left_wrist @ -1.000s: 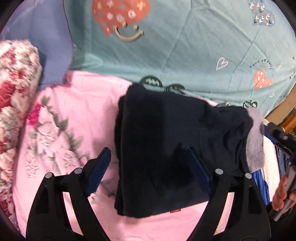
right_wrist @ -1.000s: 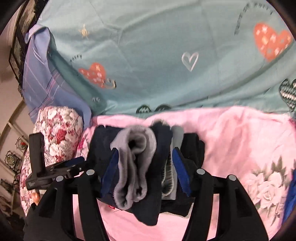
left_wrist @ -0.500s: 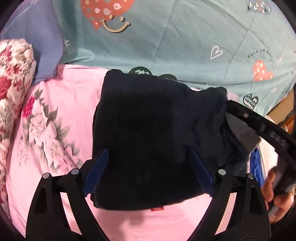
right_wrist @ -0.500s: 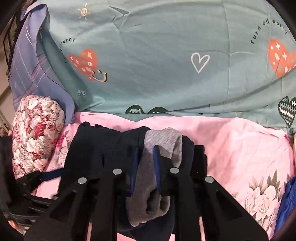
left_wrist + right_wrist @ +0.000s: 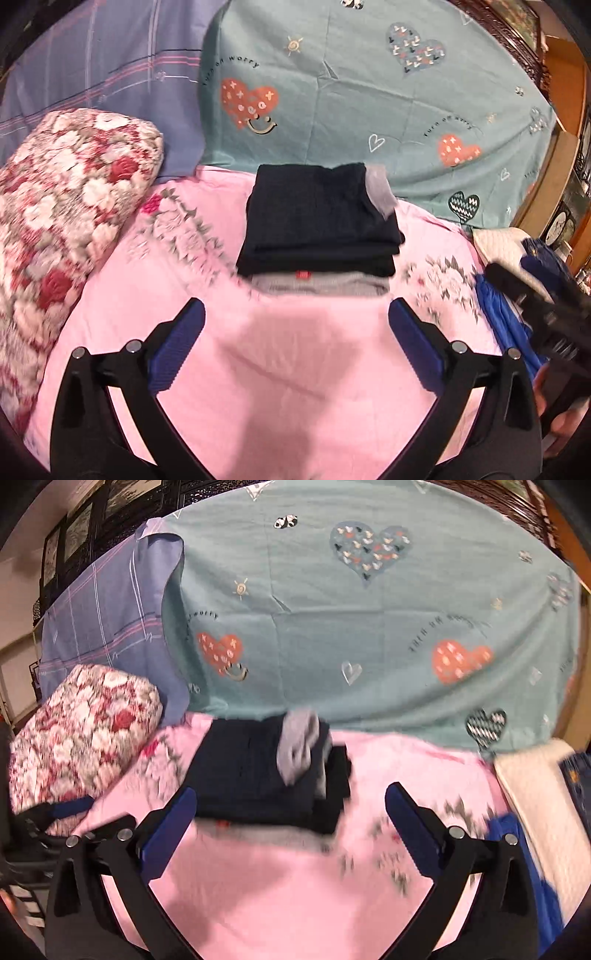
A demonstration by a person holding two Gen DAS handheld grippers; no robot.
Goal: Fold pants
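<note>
Lying in a compact dark stack on the pink floral sheet (image 5: pixel 295 369), the pants (image 5: pixel 317 218) sit just in front of the teal heart-print cover (image 5: pixel 369 110) and to the right of the red floral pillow (image 5: pixel 70 199). They look soft, thick and limp, so the layers would likely slide apart if lifted by one edge. A grey cuff (image 5: pixel 299 746) pokes up loose on top of the stack. The best hold seems to be across the full folded thickness at the near edge, by the small red tag (image 5: pixel 302 274). Both the left tongs (image 5: pixel 295 343) and right tongs (image 5: pixel 291 827) are opening wide, with nothing between them, short of the stack.
</note>
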